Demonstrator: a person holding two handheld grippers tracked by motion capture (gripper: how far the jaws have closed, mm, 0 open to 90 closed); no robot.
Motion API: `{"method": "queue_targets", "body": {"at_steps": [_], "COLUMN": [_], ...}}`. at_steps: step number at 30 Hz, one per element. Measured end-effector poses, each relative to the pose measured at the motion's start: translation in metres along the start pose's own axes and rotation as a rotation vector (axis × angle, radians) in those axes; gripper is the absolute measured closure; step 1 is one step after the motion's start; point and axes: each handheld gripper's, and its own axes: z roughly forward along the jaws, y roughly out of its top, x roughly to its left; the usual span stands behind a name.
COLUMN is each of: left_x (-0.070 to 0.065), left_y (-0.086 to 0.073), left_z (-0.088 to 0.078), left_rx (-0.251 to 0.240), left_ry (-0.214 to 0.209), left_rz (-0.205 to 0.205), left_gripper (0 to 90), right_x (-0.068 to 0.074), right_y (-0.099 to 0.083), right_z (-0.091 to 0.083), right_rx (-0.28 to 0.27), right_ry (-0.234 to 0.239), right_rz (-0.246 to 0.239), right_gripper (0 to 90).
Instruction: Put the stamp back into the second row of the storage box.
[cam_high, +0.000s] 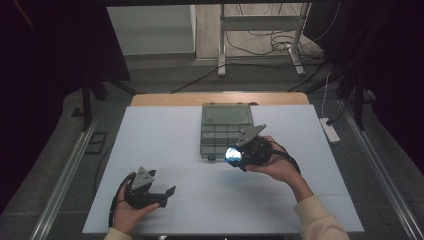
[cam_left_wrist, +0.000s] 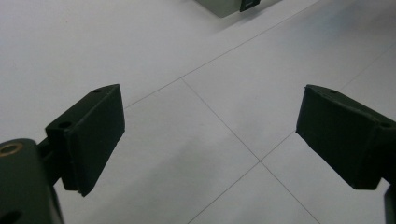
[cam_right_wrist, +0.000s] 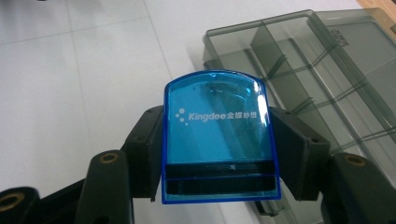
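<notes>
A person's two hands, entering from the near edge, each hold a black two-jaw tool above a white table (cam_high: 165, 135) ruled with faint grid lines. The left tool (cam_high: 170, 192) hangs low over the near-left part of the table, well apart from everything else; in the left gripper view its jaws stand wide apart with bare table between them, and a corner of the organiser box shows at the top edge. The right tool (cam_high: 234, 156) sits nearer the middle of the table, just at the near edge of a smoke-grey translucent plastic organiser box with inner dividers (cam_high: 226, 131), whose lid lies open toward the far side. In the right gripper view the right tool's jaws are clamped on the two side edges of a flat, translucent blue plastic case with a rounded top and white "Kingdee" lettering (cam_right_wrist: 218, 135); the case stands upright between the jaws, with the organiser box's compartments (cam_right_wrist: 317, 74) behind and to its right. In the high view the blue case appears as a bright glare spot at the tool's tip.
</notes>
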Motion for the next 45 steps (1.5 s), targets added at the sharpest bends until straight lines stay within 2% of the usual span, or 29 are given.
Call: {"method": "queue_targets", "body": {"at_steps": [4, 7, 20, 26, 39, 45], "left_x": [0.0, -0.001, -0.001, -0.001, 0.0, 0.0], "left_y": [0.0, 0.0, 0.0, 0.0, 0.0, 0.0], "left_z": [0.0, 0.001, 0.0, 0.001, 0.001, 0.001], "left_rx": [0.001, 0.001, 0.002, -0.001, -0.005, -0.005], "left_ry": [0.002, -0.003, 0.001, -0.003, -0.011, -0.012], "left_rz": [-0.002, 0.001, -0.003, -0.004, -0.004, -0.004], "left_gripper": [8.8, 8.8, 8.8, 8.7, 8.8, 8.8], "right_x": [-0.005, -0.01, -0.023, -0.031, -0.066, -0.077], "right_y": [0.001, 0.004, 0.01, 0.011, 0.014, 0.014], "right_z": [0.003, 0.004, 0.008, 0.012, 0.029, 0.034], "right_rx": [-0.003, 0.0, -0.012, -0.024, 0.031, 0.041], "right_ry": [0.001, -0.022, -0.035, -0.046, -0.068, -0.065], "right_rz": [0.006, 0.006, 0.011, 0.033, 0.067, 0.106], "right_gripper": [40.7, 40.7, 40.7, 40.7, 40.7, 40.7]}}
